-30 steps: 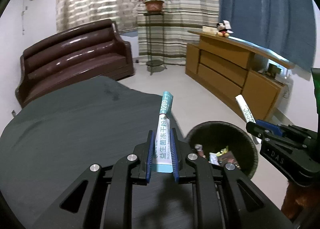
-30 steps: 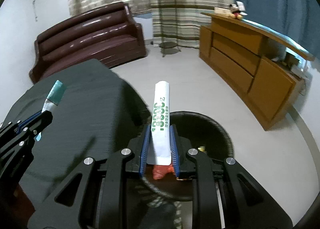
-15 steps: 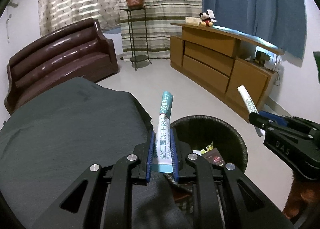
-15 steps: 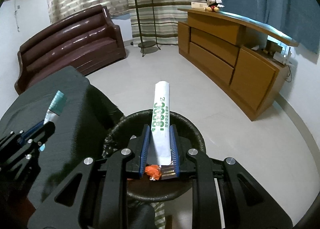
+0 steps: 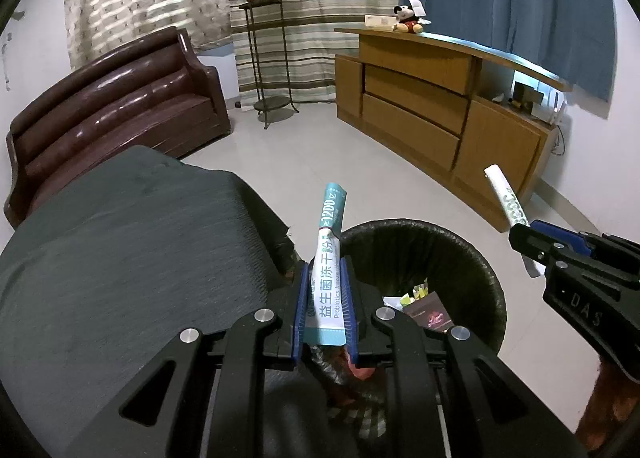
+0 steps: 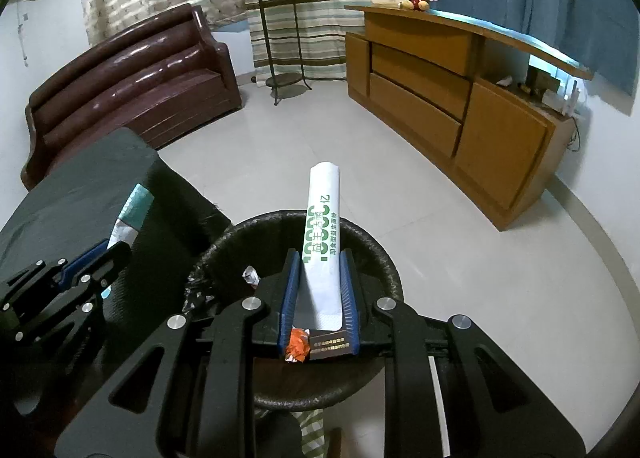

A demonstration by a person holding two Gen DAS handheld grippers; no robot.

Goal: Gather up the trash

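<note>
My left gripper (image 5: 325, 278) is shut on a teal-and-white sachet (image 5: 329, 254) that sticks up between its blue pads, right at the near left rim of the black bin (image 5: 460, 254). My right gripper (image 6: 319, 270) is shut on a white sachet with green print (image 6: 323, 230) and hovers over the black bin (image 6: 384, 270). Wrappers lie at the bottom of the bin (image 5: 424, 298). From the left wrist view the right gripper (image 5: 520, 234) shows at the right with its white sachet (image 5: 506, 198); from the right wrist view the left gripper (image 6: 116, 254) shows at the left with its teal sachet (image 6: 130, 218).
A dark grey cloth-covered table (image 5: 112, 242) lies left of the bin. A brown leather sofa (image 5: 112, 106), a metal plant stand (image 5: 266, 58) and a wooden sideboard (image 5: 432, 98) stand around the pale tiled floor (image 6: 460, 278).
Both grippers have moved right off the table towards the bin and sunk a little. The bin is now under the right gripper and beside the left one. Both keep their sachets.
</note>
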